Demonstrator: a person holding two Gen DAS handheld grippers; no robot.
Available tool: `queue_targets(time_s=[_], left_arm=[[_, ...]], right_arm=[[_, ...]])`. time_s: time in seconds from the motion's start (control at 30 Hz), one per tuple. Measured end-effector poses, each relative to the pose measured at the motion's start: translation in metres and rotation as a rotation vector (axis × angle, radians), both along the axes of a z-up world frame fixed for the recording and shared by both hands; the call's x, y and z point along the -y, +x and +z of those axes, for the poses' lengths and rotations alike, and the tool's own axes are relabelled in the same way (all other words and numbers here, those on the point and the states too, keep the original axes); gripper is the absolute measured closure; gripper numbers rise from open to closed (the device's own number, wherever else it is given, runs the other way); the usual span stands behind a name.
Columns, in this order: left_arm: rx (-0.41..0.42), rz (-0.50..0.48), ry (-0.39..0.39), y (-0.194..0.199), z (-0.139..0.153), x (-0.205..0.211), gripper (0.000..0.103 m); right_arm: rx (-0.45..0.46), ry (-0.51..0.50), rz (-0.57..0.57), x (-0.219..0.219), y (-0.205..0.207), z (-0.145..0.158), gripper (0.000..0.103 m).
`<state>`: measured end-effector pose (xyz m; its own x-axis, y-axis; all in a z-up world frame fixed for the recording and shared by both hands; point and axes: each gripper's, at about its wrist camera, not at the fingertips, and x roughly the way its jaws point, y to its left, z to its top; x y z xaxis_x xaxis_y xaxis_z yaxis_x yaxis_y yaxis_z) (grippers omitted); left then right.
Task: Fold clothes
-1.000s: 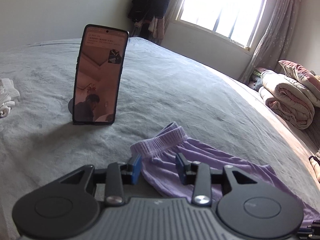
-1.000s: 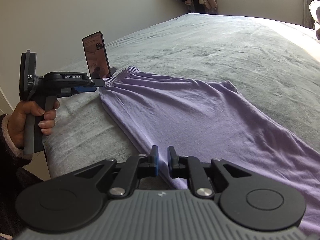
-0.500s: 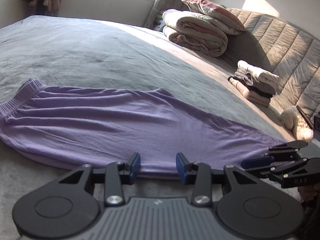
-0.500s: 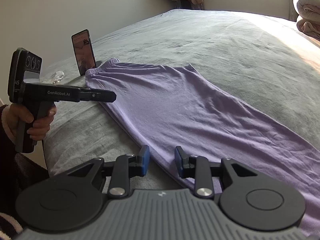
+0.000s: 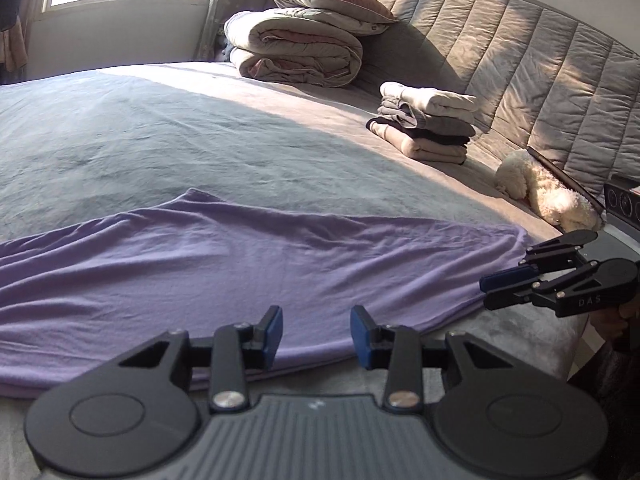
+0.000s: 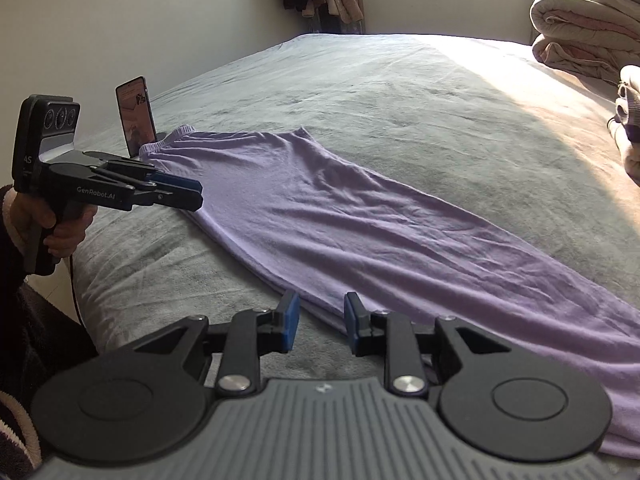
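1. The purple pants (image 5: 256, 264) are lying flat along the near edge of the bed (image 5: 200, 128), waistband by the phone (image 6: 136, 114).
2. The left claw (image 5: 316, 334) is now hovering over the pants' near hem, having swung away from the waistband; its jaws are partly apart, holding nothing.
3. The right claw (image 6: 318, 318) has just been narrowing a little, hovering over the near edge towards the cuff end, also empty.
4. Both claws are likely lining up to pinch this long edge for the next fold.
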<state>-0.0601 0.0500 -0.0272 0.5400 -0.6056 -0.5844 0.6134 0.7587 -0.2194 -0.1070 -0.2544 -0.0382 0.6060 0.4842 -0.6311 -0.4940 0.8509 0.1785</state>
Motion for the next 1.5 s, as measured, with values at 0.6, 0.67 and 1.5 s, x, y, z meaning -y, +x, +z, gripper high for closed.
queue_targets(time_s=[0.6, 0.67, 1.5], left_arm=[[-0.002, -0.336, 0.054, -0.011, -0.014, 0.134, 0.066], [0.001, -0.355, 0.056, -0.012, -0.016, 0.145, 0.066], [0.0, -0.509, 0.044, -0.021, -0.019, 0.203, 0.066]], right_arm=[[0.083, -0.268, -0.082, 0.051, -0.019, -0.013, 0.087], [0.079, -0.28, -0.081, 0.052, -0.018, -0.014, 0.102], [0.015, -0.246, -0.428, 0.147, -0.025, 0.003, 0.065]])
